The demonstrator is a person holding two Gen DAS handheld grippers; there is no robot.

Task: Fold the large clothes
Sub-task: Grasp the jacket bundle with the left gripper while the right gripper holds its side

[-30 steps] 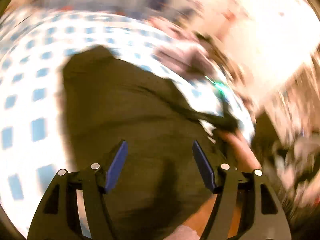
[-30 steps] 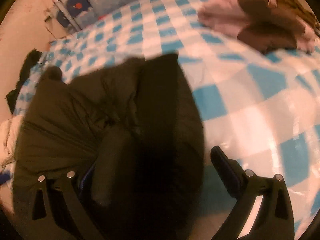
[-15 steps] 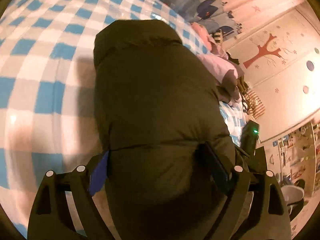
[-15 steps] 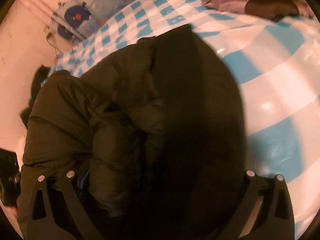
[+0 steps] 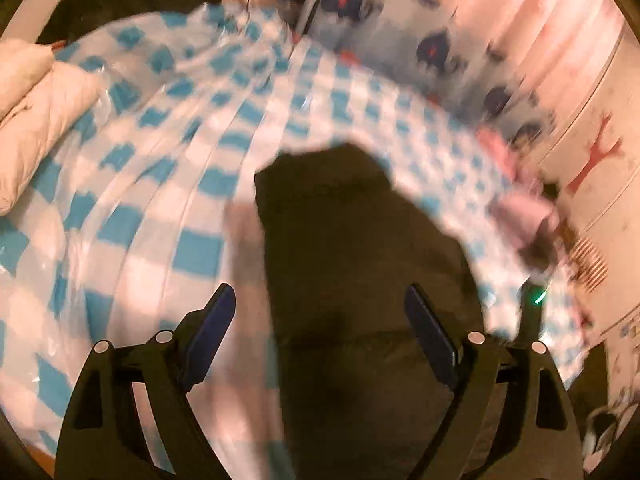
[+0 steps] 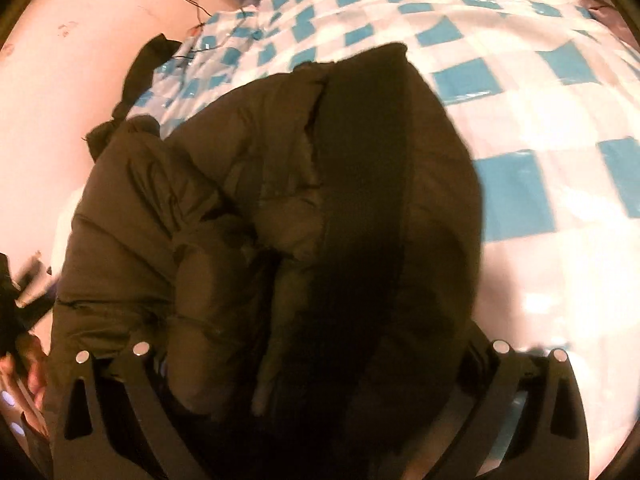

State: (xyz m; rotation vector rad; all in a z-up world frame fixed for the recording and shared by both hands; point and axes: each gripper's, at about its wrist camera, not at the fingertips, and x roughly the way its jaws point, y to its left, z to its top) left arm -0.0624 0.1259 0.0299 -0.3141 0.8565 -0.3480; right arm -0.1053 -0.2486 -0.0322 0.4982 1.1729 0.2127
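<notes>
A large dark olive puffer jacket point(image 5: 360, 264) lies bunched on a blue-and-white checked sheet point(image 5: 168, 184). In the blurred left wrist view my left gripper point(image 5: 320, 332) is open, its blue pads point(image 5: 212, 332) wide apart above the jacket's near end, holding nothing. In the right wrist view the jacket point(image 6: 248, 208) fills the frame and covers both fingers of my right gripper point(image 6: 320, 392); its arms stand wide apart with folds of jacket between them.
A cream padded garment point(image 5: 36, 112) lies at the left of the sheet. A pink garment pile point(image 5: 532, 212) lies at the right edge. Dark clothes point(image 6: 140, 76) hang off the far left edge by the wall. A hand point(image 6: 24, 376) shows at lower left.
The left gripper has pulled back off the jacket; its pads are now free and wider apart. The right gripper has pushed further into the jacket.
</notes>
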